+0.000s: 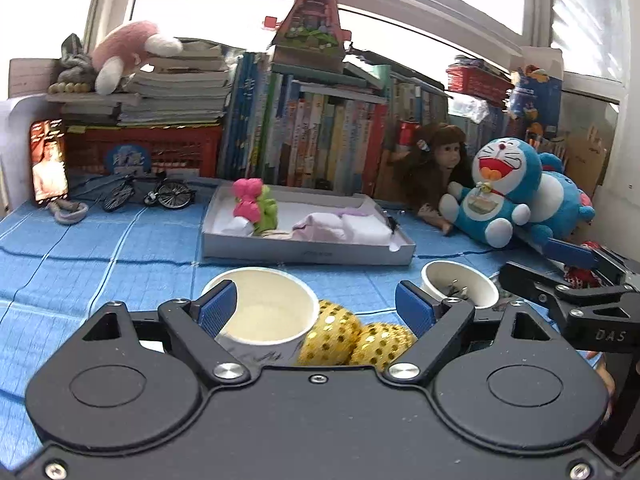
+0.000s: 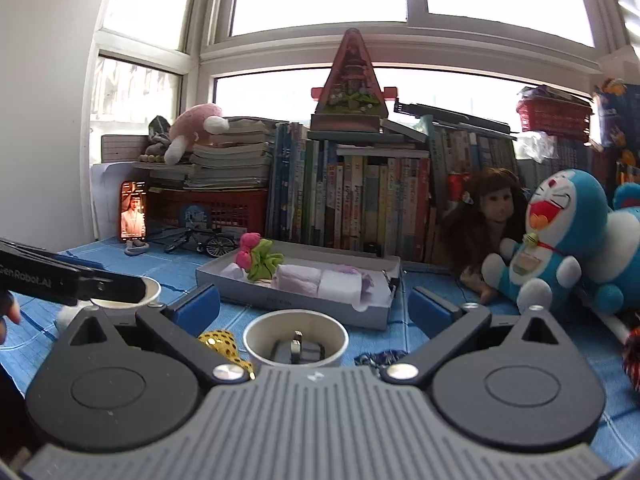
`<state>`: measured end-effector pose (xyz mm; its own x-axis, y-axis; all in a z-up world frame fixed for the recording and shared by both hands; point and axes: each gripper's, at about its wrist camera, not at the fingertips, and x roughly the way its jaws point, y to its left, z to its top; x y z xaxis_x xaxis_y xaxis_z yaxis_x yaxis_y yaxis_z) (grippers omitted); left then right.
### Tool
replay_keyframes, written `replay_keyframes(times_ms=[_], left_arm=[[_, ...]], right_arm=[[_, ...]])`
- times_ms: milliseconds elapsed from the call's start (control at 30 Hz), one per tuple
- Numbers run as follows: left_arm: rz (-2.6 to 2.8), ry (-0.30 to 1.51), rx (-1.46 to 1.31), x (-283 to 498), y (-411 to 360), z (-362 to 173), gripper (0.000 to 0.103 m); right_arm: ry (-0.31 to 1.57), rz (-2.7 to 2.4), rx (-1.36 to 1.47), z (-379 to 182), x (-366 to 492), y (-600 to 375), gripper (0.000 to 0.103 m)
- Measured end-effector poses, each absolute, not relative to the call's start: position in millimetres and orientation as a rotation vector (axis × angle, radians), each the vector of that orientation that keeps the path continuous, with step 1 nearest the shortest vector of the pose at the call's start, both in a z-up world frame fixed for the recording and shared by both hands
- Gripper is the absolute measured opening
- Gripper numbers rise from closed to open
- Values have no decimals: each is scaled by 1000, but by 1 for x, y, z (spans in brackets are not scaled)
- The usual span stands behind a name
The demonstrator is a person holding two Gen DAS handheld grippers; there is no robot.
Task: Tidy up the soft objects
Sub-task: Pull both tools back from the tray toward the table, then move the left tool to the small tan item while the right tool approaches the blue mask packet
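Note:
My left gripper (image 1: 316, 306) is open, its blue pads either side of an empty white paper cup (image 1: 264, 312) and a gold sequined scrunchie (image 1: 354, 338) lying beside it. My right gripper (image 2: 314, 306) is open above a second paper cup (image 2: 296, 338) holding dark clips. The gold scrunchie (image 2: 222, 342) lies left of that cup. A shallow grey box (image 1: 304, 250) beyond holds a pink and green scrunchie (image 1: 256, 204) and folded white and lilac cloths (image 1: 344, 226). The same box (image 2: 296, 300) shows in the right wrist view.
A Doraemon plush (image 1: 500, 188), a doll (image 1: 444, 160) and another blue plush stand at the right. A row of books (image 1: 320, 136), a red crate, a lit phone (image 1: 49, 160) and a model bicycle (image 1: 148, 194) line the back. A blue cloth (image 1: 80, 264) covers the table.

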<state>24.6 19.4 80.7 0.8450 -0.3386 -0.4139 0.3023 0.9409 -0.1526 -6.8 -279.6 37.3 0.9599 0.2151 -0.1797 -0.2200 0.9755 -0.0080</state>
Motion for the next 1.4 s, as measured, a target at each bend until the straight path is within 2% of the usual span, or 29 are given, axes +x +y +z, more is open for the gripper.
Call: replay_keyframes(times_ms=[433,1400], left_arm=[[-244,441,-115,14,41,56,86],[-137,511,-83,-9,44,5,86]], right_arm=[[156,172,31,14,-27,-286,103],[284,-50,63,-40,-20,-292,103]])
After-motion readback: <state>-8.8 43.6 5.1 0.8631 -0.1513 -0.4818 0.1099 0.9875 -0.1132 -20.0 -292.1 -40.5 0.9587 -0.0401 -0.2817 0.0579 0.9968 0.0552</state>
